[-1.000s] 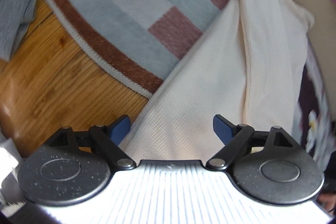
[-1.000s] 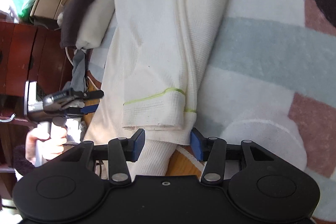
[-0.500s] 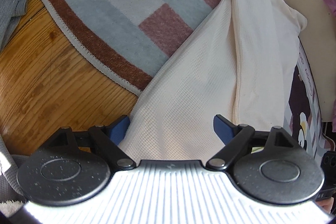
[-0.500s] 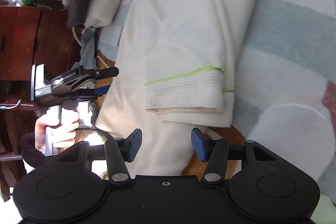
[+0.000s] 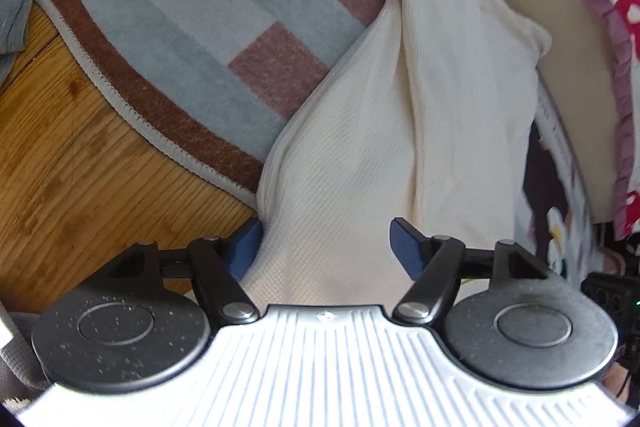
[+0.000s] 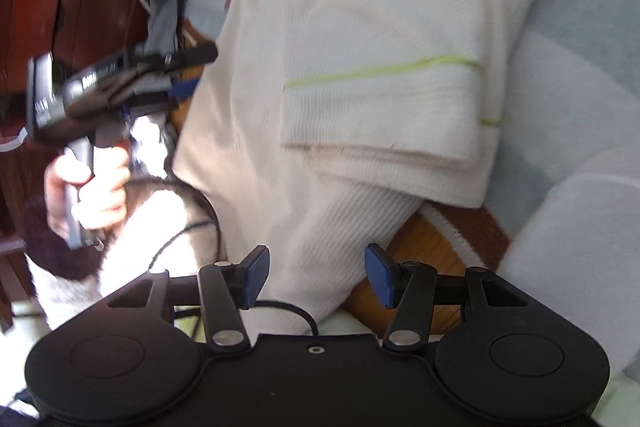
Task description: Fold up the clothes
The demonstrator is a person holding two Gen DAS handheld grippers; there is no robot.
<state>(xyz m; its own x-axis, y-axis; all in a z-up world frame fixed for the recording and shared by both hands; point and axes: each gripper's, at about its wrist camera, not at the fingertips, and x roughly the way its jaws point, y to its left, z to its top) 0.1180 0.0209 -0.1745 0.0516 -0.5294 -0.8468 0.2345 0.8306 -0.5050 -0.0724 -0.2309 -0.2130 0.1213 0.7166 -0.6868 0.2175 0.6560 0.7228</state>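
A wooden floor [image 5: 60, 163] carried a striped rug [image 5: 192, 39] with a brown border. A cream garment [image 5: 360, 147] lay across the rug, its lower edge reaching over the border onto the floor.

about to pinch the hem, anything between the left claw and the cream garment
Nothing visible stands in the way. The cream garment already lies between the left claw's blue pads, whose jaws have just been closing; the left pad touches the cloth's edge, the right pad stands clear of it. Only rug and wooden floor lie beside it.

Bare wooden floor [image 5: 80, 163] beside rug [image 5: 192, 39]
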